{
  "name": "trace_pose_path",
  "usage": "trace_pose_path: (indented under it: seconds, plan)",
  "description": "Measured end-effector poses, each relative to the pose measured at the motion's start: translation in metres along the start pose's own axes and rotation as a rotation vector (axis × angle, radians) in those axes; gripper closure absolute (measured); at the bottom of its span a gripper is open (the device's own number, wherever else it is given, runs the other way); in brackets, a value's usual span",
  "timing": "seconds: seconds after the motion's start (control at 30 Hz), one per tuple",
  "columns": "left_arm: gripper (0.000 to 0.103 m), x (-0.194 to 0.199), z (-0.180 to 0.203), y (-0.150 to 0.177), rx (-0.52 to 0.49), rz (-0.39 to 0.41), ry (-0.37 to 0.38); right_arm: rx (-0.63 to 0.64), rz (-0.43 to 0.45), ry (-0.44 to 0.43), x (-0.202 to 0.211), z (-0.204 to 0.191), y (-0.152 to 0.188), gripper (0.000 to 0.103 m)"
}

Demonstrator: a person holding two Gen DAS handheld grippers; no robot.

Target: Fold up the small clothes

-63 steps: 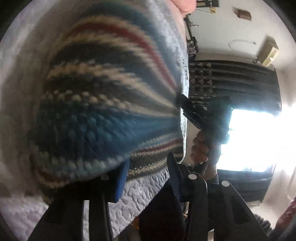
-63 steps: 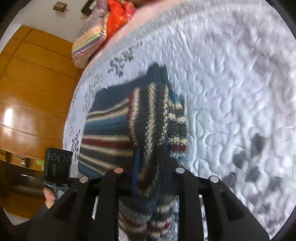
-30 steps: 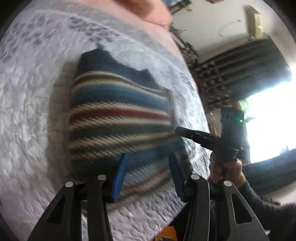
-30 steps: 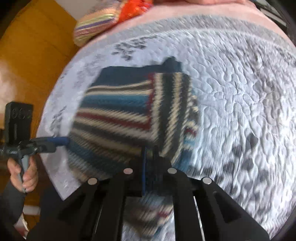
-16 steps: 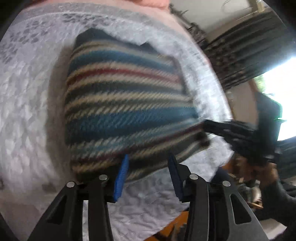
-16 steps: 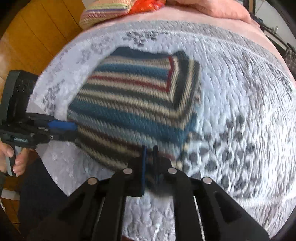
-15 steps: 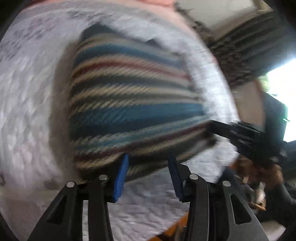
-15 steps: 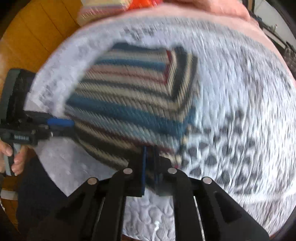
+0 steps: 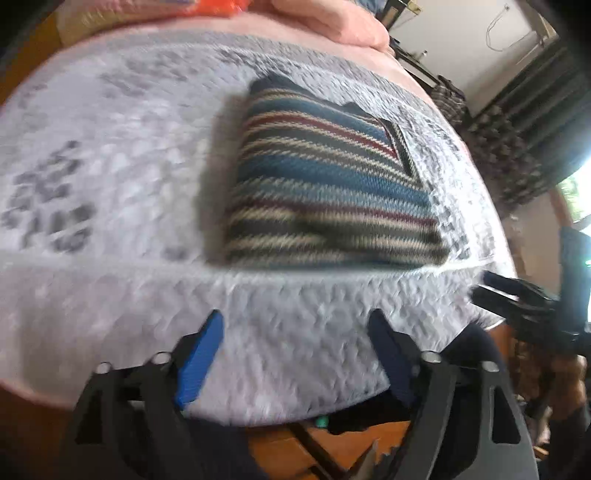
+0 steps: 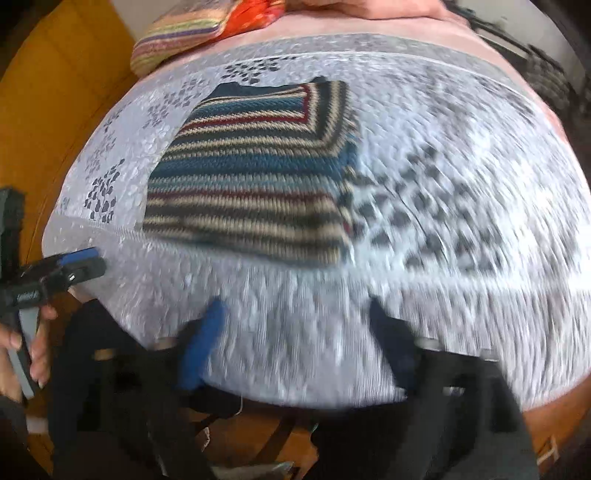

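Both claws are now spread wide and empty. The left claw point(image 9: 295, 354) sits at the bottom centre of its view, blue pads parted over the front edge of the bed point(image 9: 110, 155), gripping nothing. The right claw point(image 10: 295, 347), bottom centre of its own view and blurred by motion, is likewise parted with nothing between its pads. Half a second ago the right one was pinched on the sweater's near edge and the left hovered right at the fabric; now both have let go and pulled back off the bed, well apart from the cloth.

The sweater point(image 9: 325, 184) lies as a neat striped rectangle in the middle of the left view, flat on the white quilt, with one side flap turned over at its right. In the right view it sits upper centre point(image 10: 251, 173).

That release suggests the fold of this piece is finished, and the next garment would come next.

Count: two claws, one sweater, one bed. A striped cushion point(image 10: 177, 40) lies at the upper left of the right view, with orange cloth point(image 10: 255, 14) beside it.
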State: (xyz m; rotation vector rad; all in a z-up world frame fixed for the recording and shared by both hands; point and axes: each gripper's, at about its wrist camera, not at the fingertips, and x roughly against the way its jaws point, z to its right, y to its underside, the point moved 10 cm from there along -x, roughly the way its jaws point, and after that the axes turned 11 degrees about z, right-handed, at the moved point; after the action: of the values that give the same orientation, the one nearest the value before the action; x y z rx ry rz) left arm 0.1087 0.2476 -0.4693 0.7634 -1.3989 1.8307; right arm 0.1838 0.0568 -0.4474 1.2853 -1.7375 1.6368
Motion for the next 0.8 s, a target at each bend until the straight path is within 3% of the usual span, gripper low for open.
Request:
trace_pose_path:
  seconds: [0.17, 0.23, 0.3, 0.4, 0.5, 0.8]
  plan:
    - [0.014, 0.054, 0.007, 0.025, -0.046, 0.049, -0.125, 0.029, 0.070, 0.143, 0.051, -0.014, 0.029, 0.008]
    - [0.012, 0.073, 0.019, 0.025, -0.078, 0.104, -0.154, 0.039, 0.154, 0.210, 0.081, -0.022, 0.028, 0.003]
    - [0.011, 0.103, 0.027, 0.025, -0.099, 0.182, -0.206, 0.064, 0.173, 0.254, 0.107, -0.034, 0.026, 0.003]
    - [0.011, 0.143, 0.042, 0.026, -0.067, 0.243, -0.167, 0.095, 0.179, 0.178, 0.136, -0.055, 0.021, 0.003]
    - [0.011, 0.182, 0.053, 0.018, -0.064, 0.271, -0.142, 0.085, 0.251, 0.120, 0.177, -0.075, 0.008, 0.003]
    - [0.011, 0.272, 0.082, -0.001, -0.141, 0.384, -0.169, 0.120, 0.357, 0.195, 0.259, -0.106, -0.005, 0.003]
